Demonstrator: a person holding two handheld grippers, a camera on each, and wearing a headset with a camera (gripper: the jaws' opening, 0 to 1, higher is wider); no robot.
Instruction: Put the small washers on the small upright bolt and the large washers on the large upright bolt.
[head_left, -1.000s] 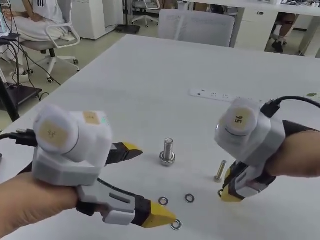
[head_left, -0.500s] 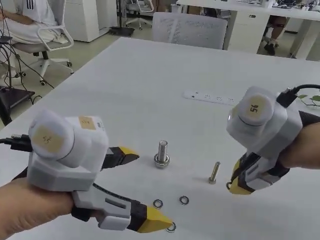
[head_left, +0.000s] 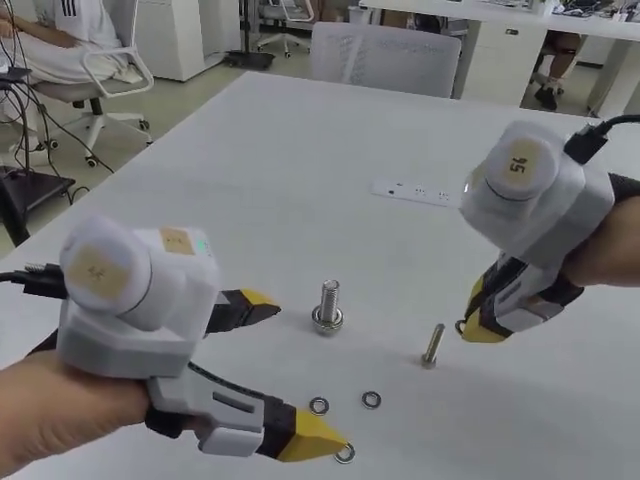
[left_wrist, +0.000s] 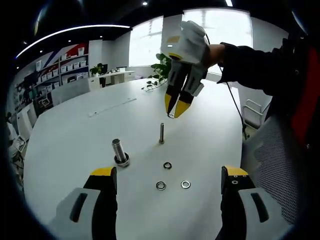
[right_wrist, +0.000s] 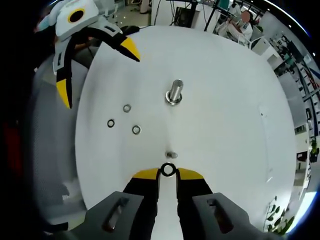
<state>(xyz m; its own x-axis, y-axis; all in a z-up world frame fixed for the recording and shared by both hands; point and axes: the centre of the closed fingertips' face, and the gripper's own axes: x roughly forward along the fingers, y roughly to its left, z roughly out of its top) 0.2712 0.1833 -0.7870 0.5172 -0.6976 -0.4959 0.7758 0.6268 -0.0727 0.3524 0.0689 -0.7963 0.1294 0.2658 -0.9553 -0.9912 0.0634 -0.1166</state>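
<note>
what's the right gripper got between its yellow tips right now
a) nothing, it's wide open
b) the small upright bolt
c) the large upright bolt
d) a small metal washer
d: in the right gripper view, the right gripper is shut on a small silver metal ring washer, pinched between its yellow tips, while the small upright silver bolt stands apart from it, ungripped.

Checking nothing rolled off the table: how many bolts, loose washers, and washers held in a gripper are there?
Bolts: 2, large bolt and small bolt
Loose washers on the table: 3
Washer in the right gripper: 1
Total: 6
</note>
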